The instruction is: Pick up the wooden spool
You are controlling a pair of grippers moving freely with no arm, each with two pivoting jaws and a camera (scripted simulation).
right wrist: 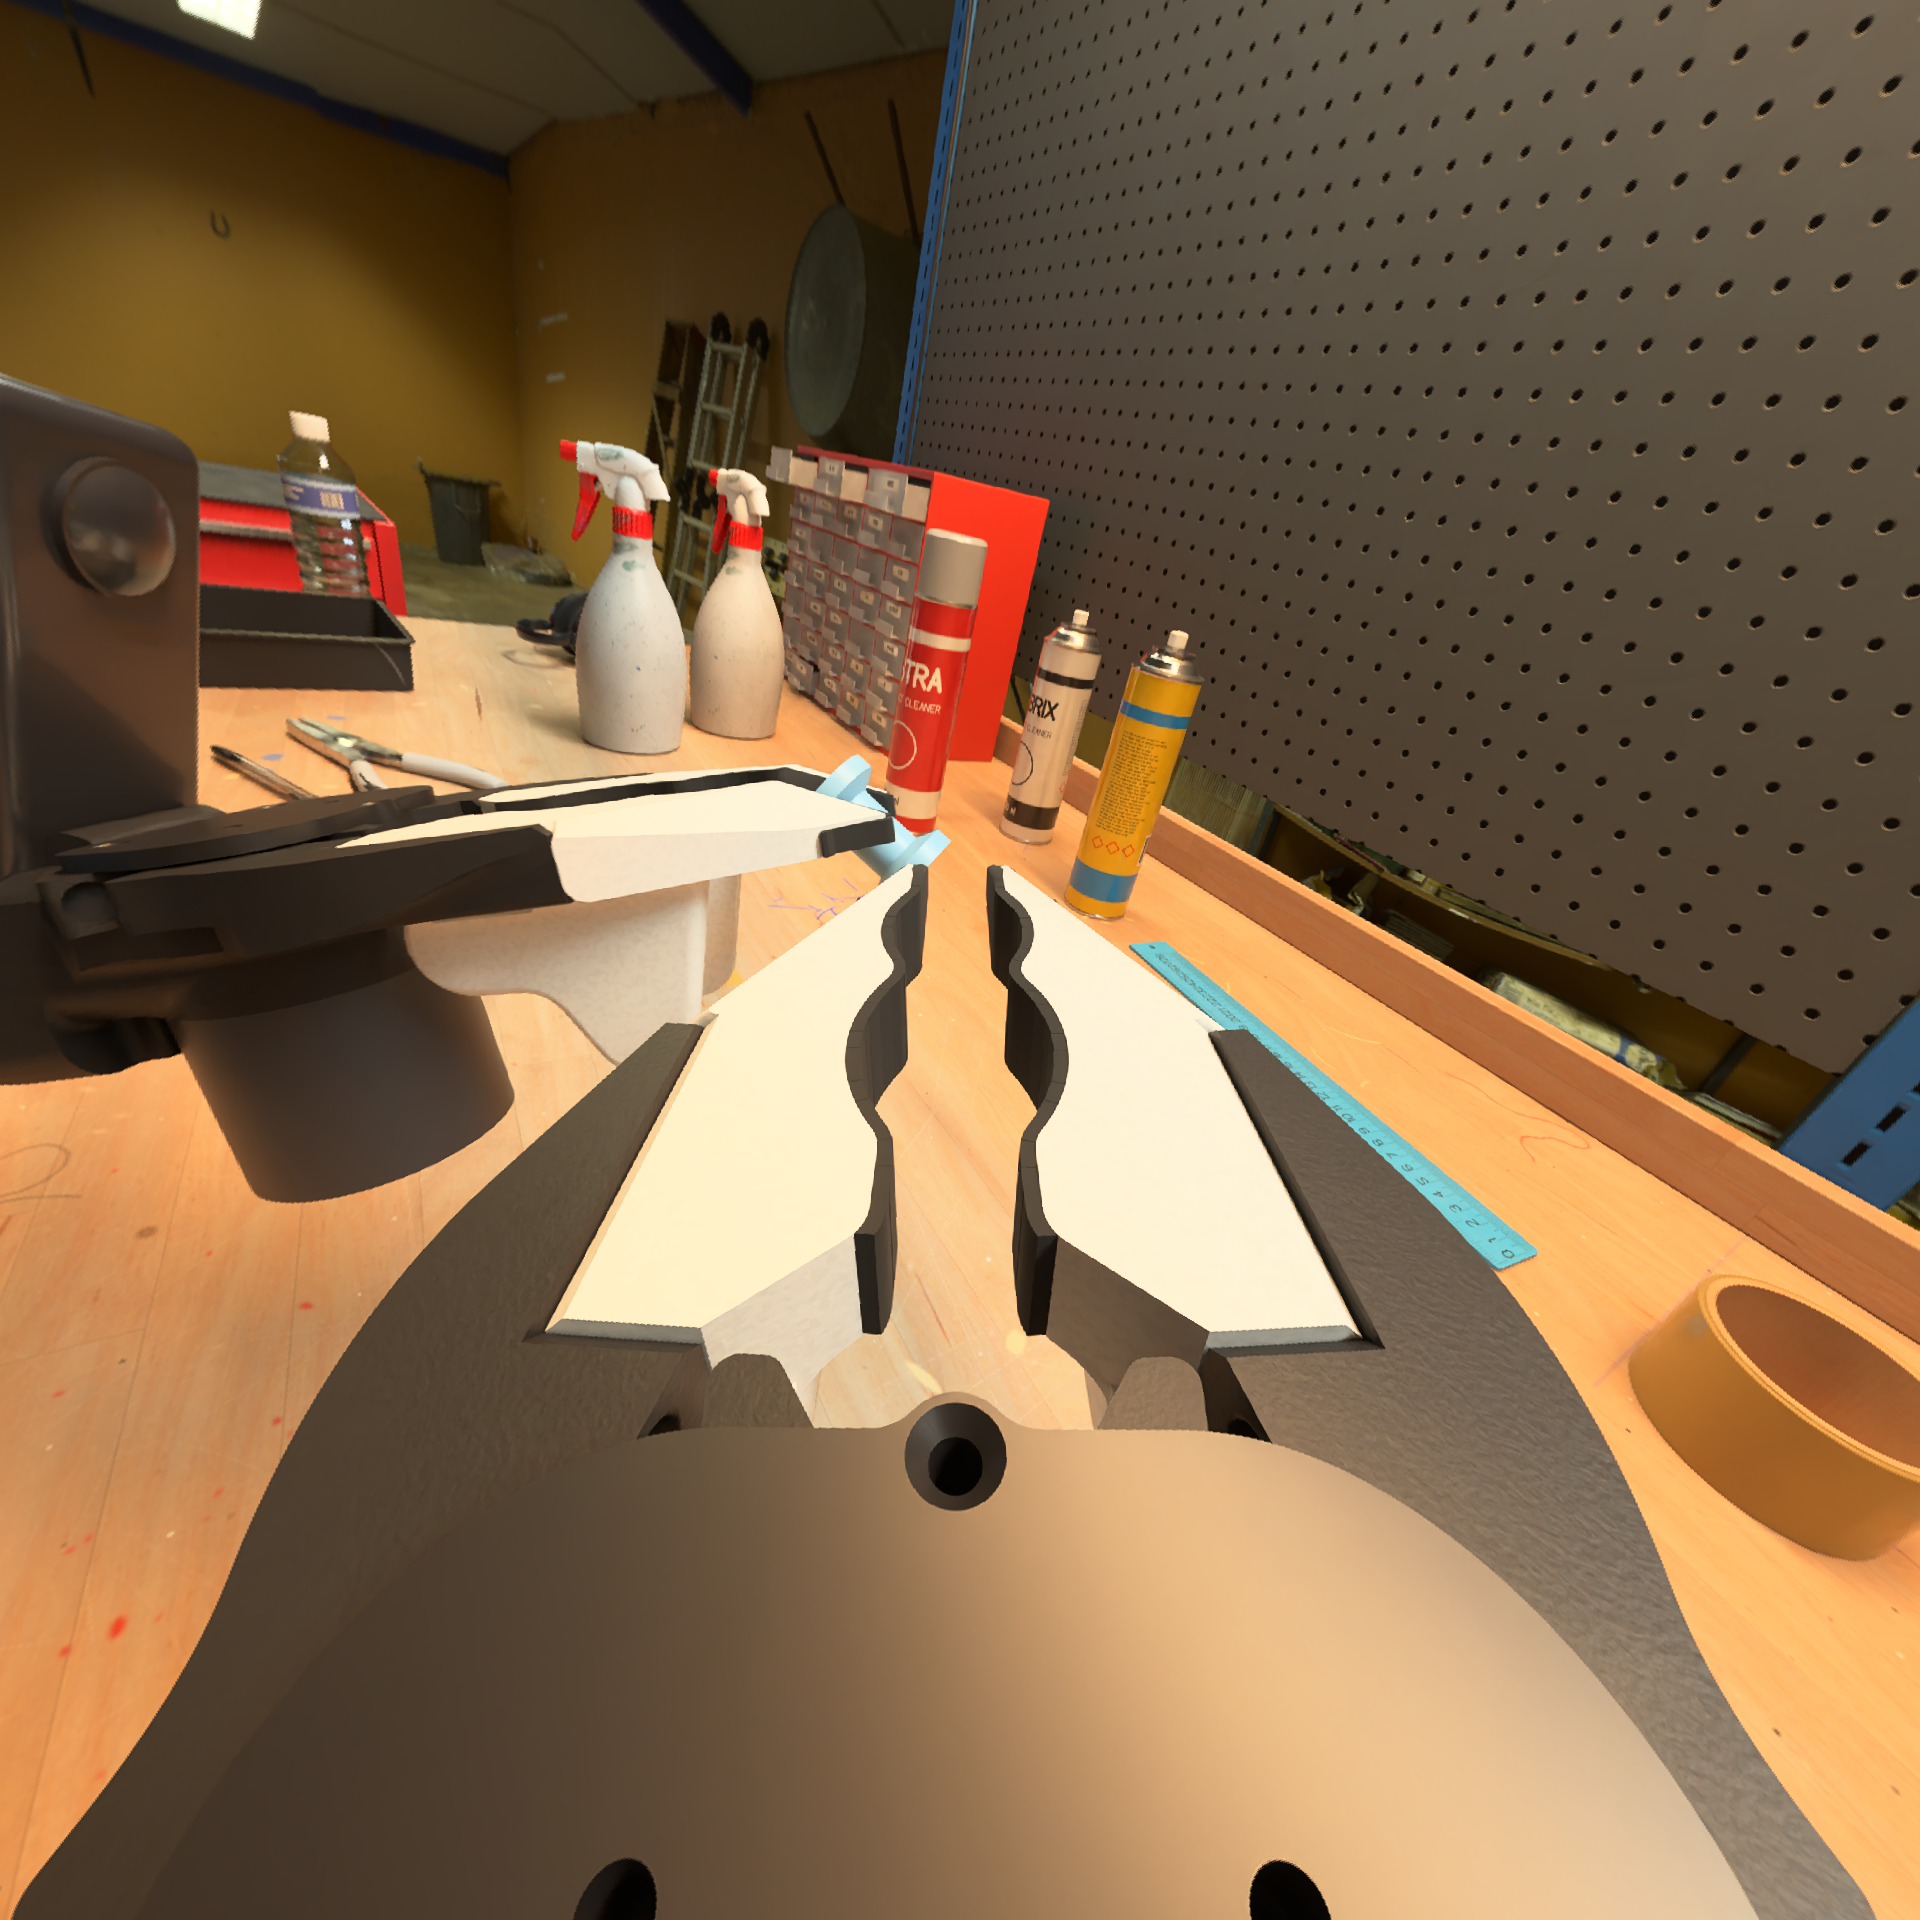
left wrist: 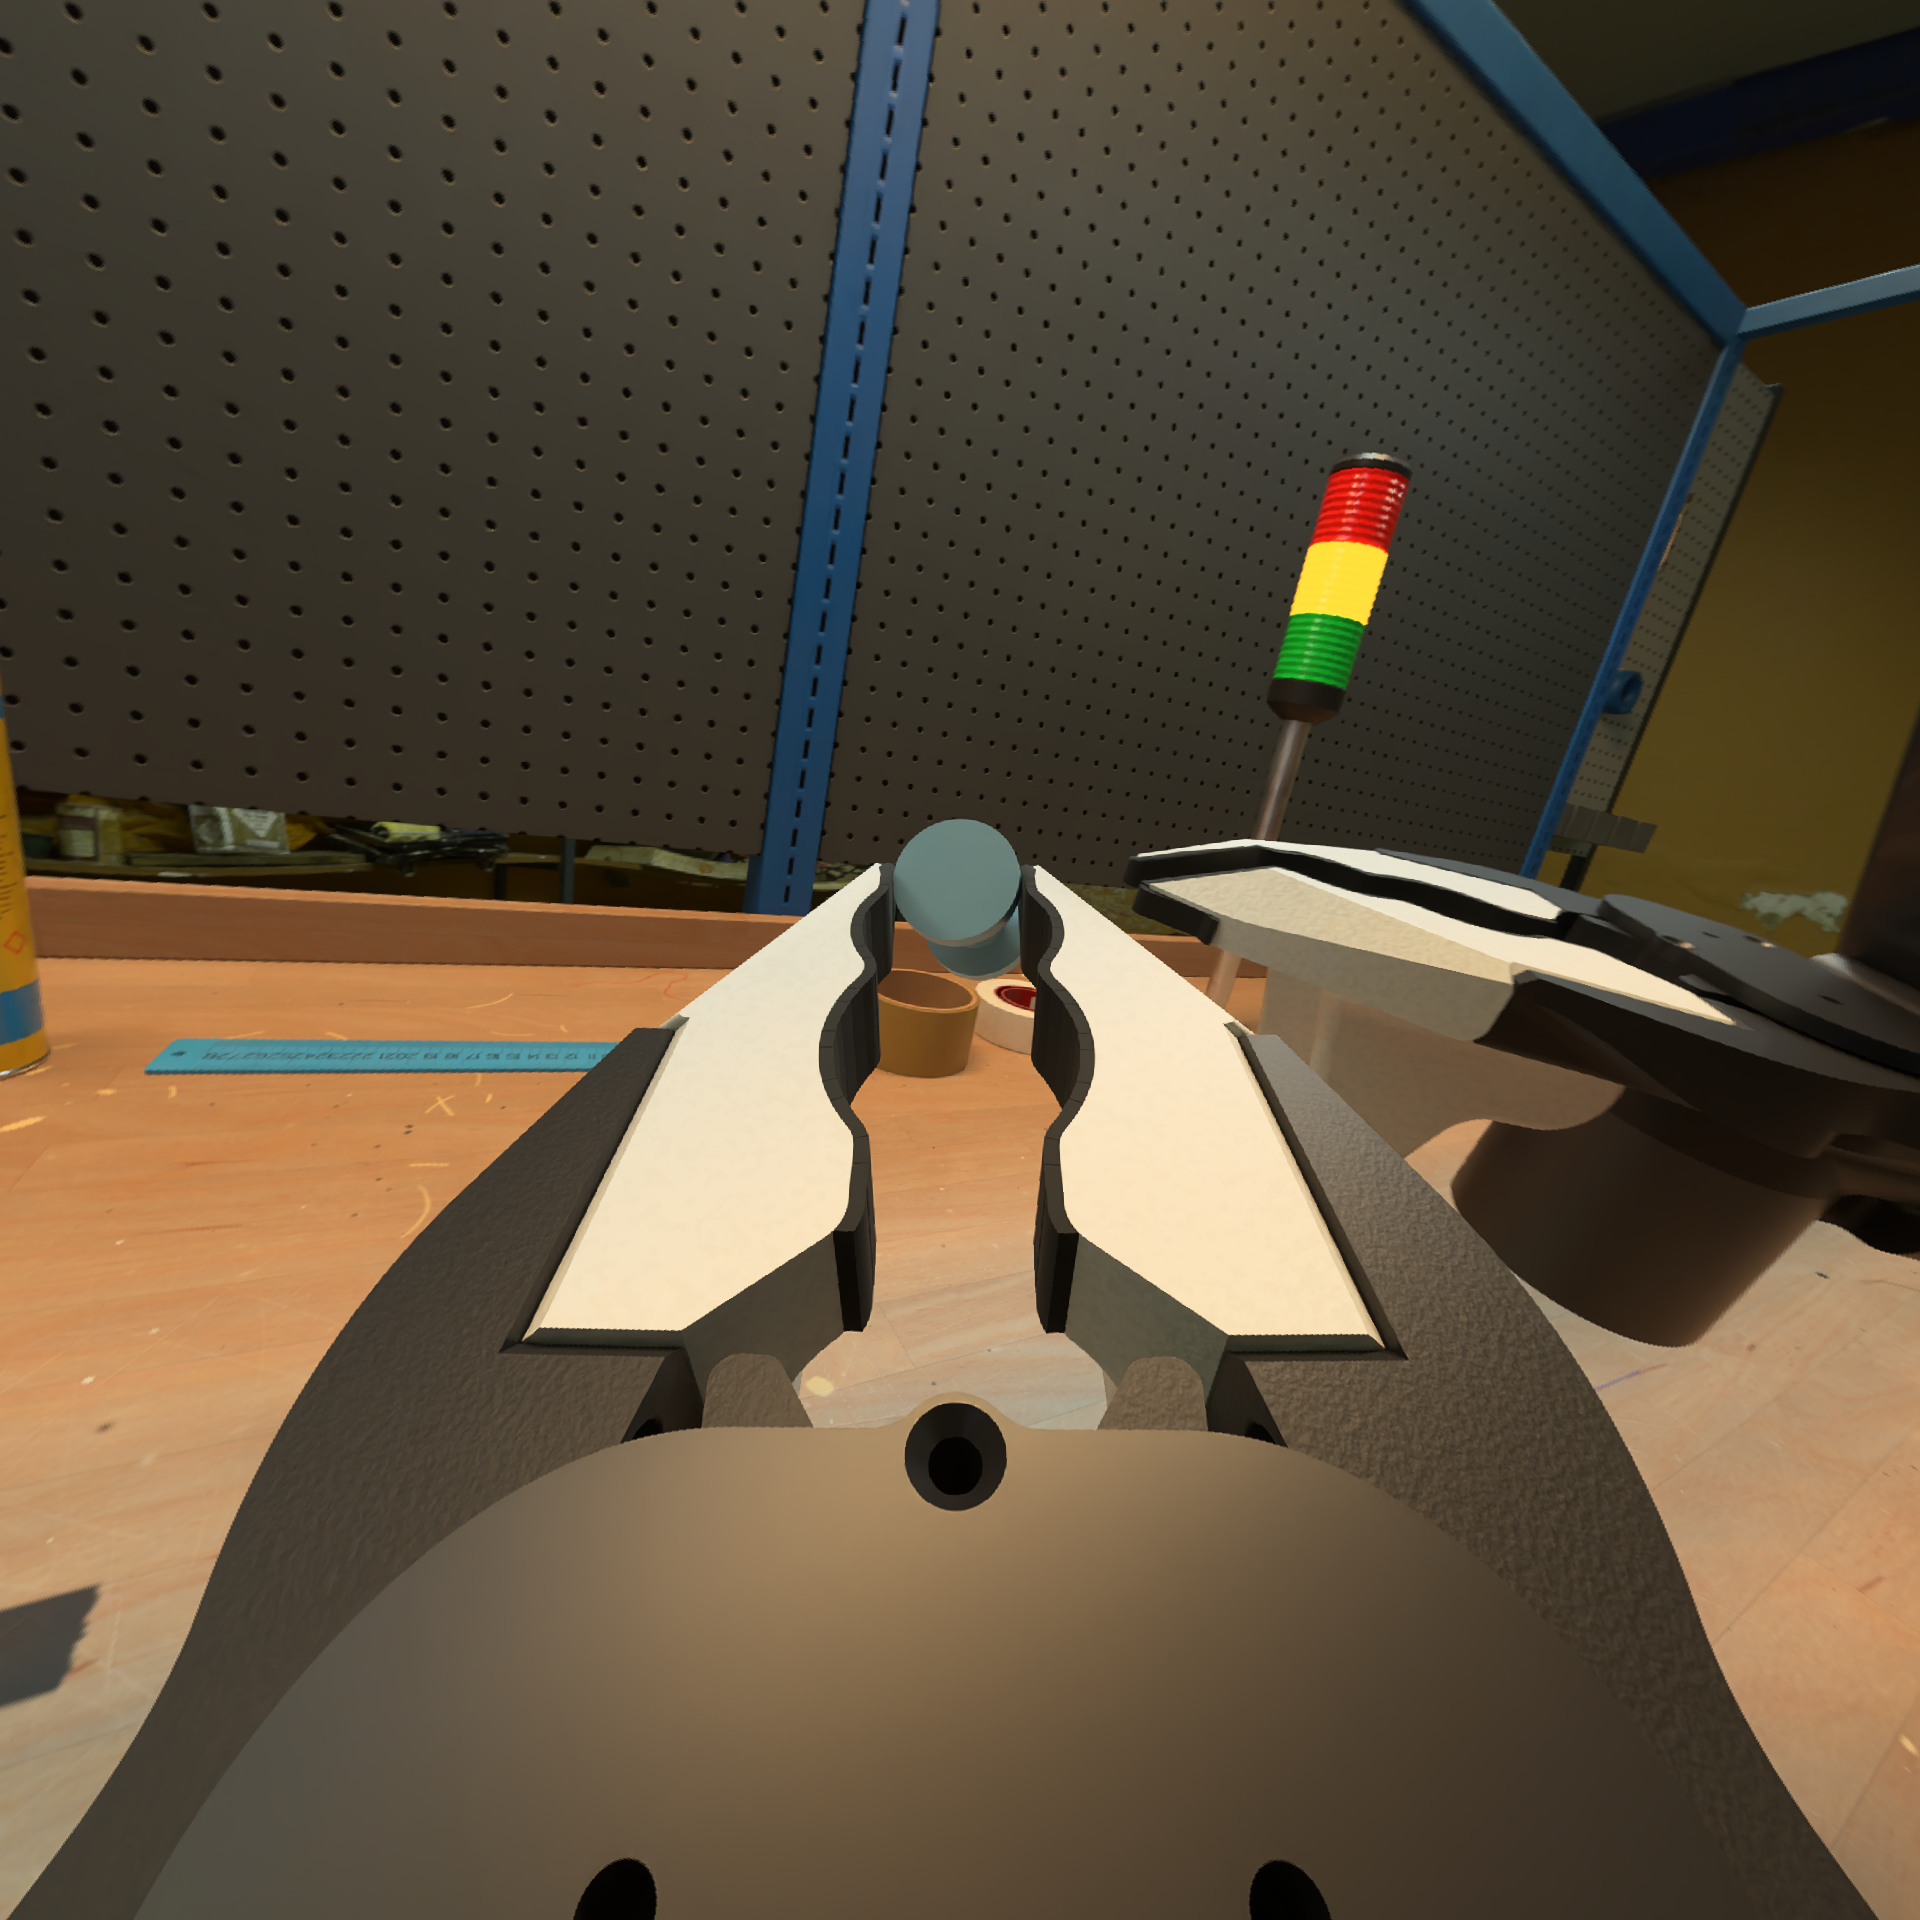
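Observation:
The spool is pale blue-grey, with round flanges at both ends. My left gripper is shut on it at the fingertips and holds it above the wooden bench. In the right wrist view the left gripper comes in from the left with the spool at its tip. My right gripper is empty, its jaws a narrow gap apart, its tips just below and right of the spool. It also shows in the left wrist view, to the right of the spool.
A brown tape roll, a white tape roll and a blue ruler lie on the bench. A signal light tower, spray cans, spray bottles, a red drawer cabinet and pliers stand farther off. The pegboard closes the back.

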